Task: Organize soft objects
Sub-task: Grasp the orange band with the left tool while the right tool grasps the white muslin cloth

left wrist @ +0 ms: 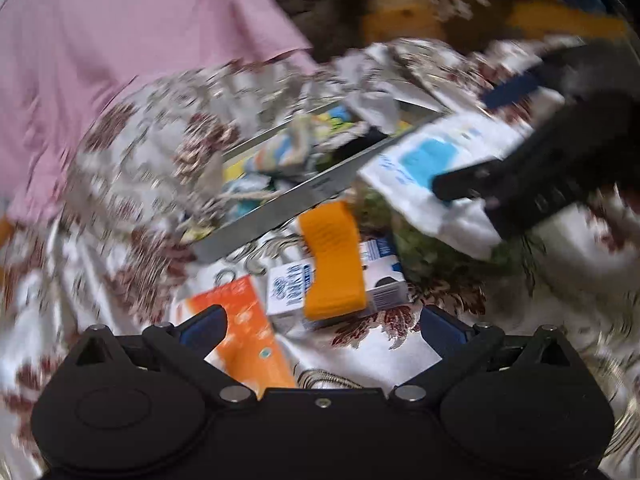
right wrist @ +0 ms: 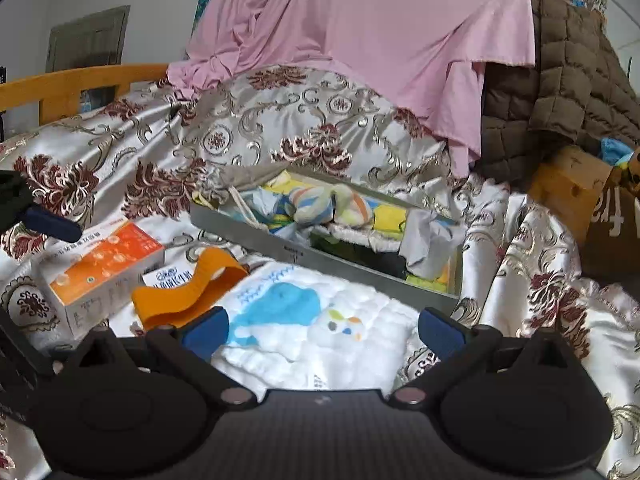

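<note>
A white quilted cloth with a blue whale print (right wrist: pixel 304 320) lies on the patterned bedspread in front of a grey tray (right wrist: pixel 280 249). My right gripper (right wrist: pixel 324 330) is open, with one finger on each side of the cloth; the blurred left wrist view shows the right gripper (left wrist: pixel 480 136) straddling the cloth (left wrist: pixel 424 160). The tray (left wrist: pixel 280 208) holds striped socks (right wrist: pixel 316 205) and yellow and white folded cloths. An orange fabric band (left wrist: pixel 332 260) drapes over a white-and-blue carton just ahead of my left gripper (left wrist: pixel 324 326), which is open and holds nothing.
An orange box (right wrist: pixel 104 268) and the white-and-blue carton (left wrist: pixel 288 292) lie left of the cloth. A pink sheet (right wrist: pixel 360 40) and a brown quilt (right wrist: pixel 560 80) rise behind the tray. A wooden bed rail (right wrist: pixel 80 80) stands at the left, cardboard boxes (right wrist: pixel 568 188) at the right.
</note>
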`<state>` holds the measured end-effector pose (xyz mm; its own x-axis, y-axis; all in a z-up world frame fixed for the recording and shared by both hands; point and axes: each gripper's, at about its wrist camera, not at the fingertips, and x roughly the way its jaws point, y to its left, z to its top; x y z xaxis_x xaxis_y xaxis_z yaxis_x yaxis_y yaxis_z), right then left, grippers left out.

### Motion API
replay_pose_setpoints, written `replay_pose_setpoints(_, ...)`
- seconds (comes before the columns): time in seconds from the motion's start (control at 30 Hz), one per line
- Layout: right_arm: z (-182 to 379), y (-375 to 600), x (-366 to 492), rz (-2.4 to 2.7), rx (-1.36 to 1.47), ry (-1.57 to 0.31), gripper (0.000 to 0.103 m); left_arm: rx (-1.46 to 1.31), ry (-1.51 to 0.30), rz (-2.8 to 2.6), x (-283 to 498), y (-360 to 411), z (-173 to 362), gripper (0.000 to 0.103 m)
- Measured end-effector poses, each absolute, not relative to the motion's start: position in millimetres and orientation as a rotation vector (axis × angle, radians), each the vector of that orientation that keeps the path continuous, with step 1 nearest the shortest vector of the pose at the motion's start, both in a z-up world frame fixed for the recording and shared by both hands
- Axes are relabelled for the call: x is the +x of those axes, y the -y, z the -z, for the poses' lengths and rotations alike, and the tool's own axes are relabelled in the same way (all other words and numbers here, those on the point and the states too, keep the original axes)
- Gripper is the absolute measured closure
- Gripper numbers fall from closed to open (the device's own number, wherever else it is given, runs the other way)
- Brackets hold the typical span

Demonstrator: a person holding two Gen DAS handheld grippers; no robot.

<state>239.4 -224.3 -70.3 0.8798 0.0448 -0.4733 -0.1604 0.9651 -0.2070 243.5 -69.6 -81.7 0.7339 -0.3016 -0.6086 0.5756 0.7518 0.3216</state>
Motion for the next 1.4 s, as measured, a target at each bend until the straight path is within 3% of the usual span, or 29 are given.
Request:
replay_pose_setpoints(0.23,76,227,244,-0.150,-0.216,-0.526,0.000,0.809,-0.460,0.631,238,88,106,0.003)
replay_pose_setpoints(0.47,81,213,242,-0.166,-0.315,-0.508,0.000,0.827,-0.485,0.638,250,89,111,0.008)
replay_pose_setpoints(0.73,84,213,244,-0.172,-0.300,-0.521,0.004,0.849,-0.541,0.677,263,90,120,0.033)
replay_pose_setpoints(0.97,84,213,244,-0.176,-0.299,-0.522,0.006,0.909,-0.485,0.669,260,93,122,0.040)
replay_pose_setpoints(1.17,85,213,244,-0.178,-0.294,-0.526,0.010,0.906,-0.499,0.649,269,93,121,0.067)
replay_pose_setpoints(1.4,87,211,243,-0.180,-0.313,-0.532,0.013,0.853,-0.480,0.628,270,91,115,0.069)
